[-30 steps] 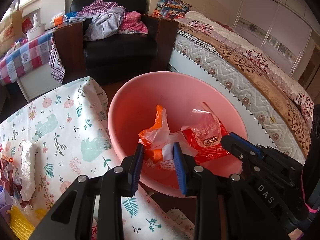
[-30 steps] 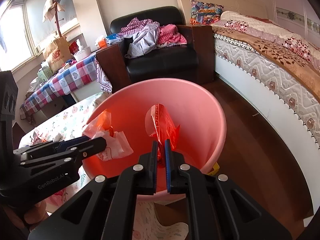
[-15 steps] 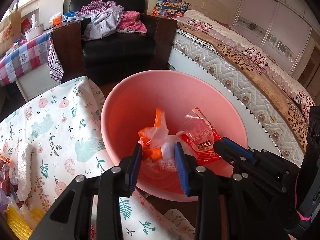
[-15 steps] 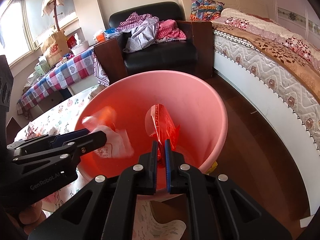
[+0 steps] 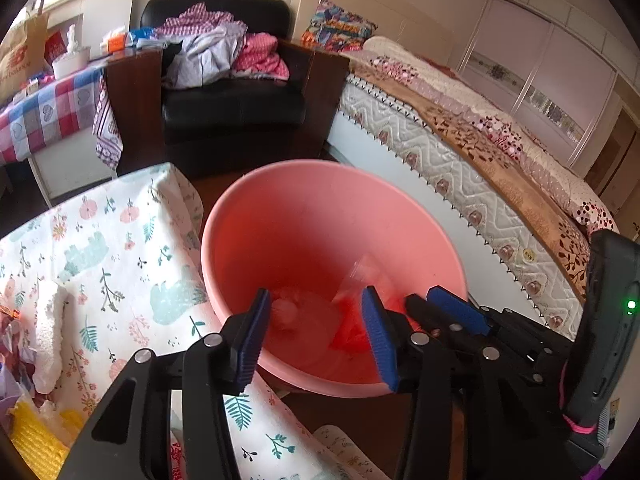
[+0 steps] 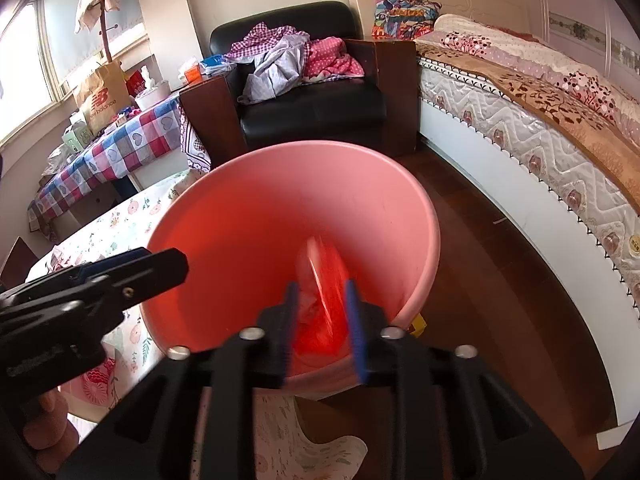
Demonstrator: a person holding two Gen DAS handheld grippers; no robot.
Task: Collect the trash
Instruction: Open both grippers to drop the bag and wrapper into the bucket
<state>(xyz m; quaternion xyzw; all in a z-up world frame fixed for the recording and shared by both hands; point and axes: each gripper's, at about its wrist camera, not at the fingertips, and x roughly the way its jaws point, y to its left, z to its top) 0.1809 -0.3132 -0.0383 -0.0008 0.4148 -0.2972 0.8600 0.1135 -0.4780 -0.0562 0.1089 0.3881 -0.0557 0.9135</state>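
Observation:
A pink bin [image 5: 332, 168] stands beside the table, under both grippers. My left gripper [image 5: 320, 320] hangs over its near rim, jaws opening wide with nothing pressed between them. A white and orange plastic bag [image 5: 296, 316] lies blurred low inside the bin. My right gripper [image 6: 322, 320] is over the same bin [image 6: 304, 148], its jaws opening. A red wrapper [image 6: 324, 280] shows blurred between the pads, loose and dropping. The left gripper [image 6: 132, 272] shows at the left of the right wrist view, and the red wrapper [image 5: 352, 320] appears beside the left gripper's right pad.
A floral tablecloth [image 5: 100, 240] covers the table at left, with a white foam piece [image 5: 48, 320] and yellow scrap [image 5: 32, 436] on it. A black armchair [image 5: 232, 112] piled with clothes stands behind the bin. A bed [image 5: 460, 140] runs along the right. Dark wood floor [image 6: 480, 260] lies between.
Both grippers have opened. The white and orange bag left the left jaws and dropped into the bin. The red wrapper, pinched before, is now loose and falling.

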